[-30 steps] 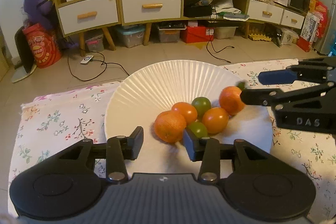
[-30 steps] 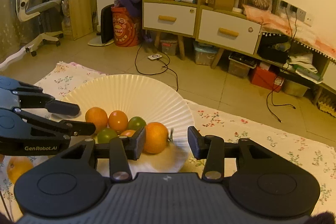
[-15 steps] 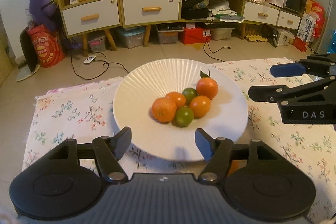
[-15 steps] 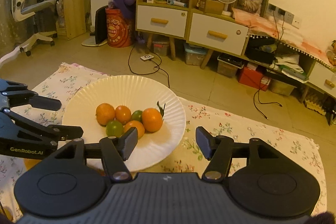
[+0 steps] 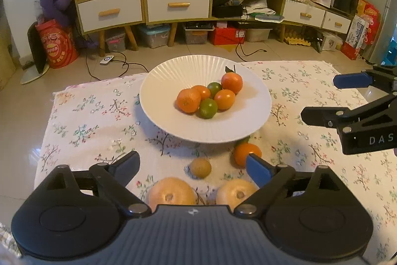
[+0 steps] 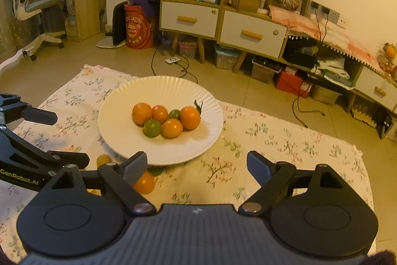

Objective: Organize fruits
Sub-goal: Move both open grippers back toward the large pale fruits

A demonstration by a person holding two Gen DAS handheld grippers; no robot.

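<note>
Fruit still off the plate lies on the flowered cloth on the near side: a loose orange, a small brown fruit and two pale round fruits. All sit right under the left gripper, so that hand looks nearer. The right gripper hangs beside the plate over bare cloth. Both sets of jaws are opening, with nothing between them. Six citrus fruits are clustered in the plate. Readable lettering: "DAS" on the right gripper, "GenRobot.AI" on the left.
</note>
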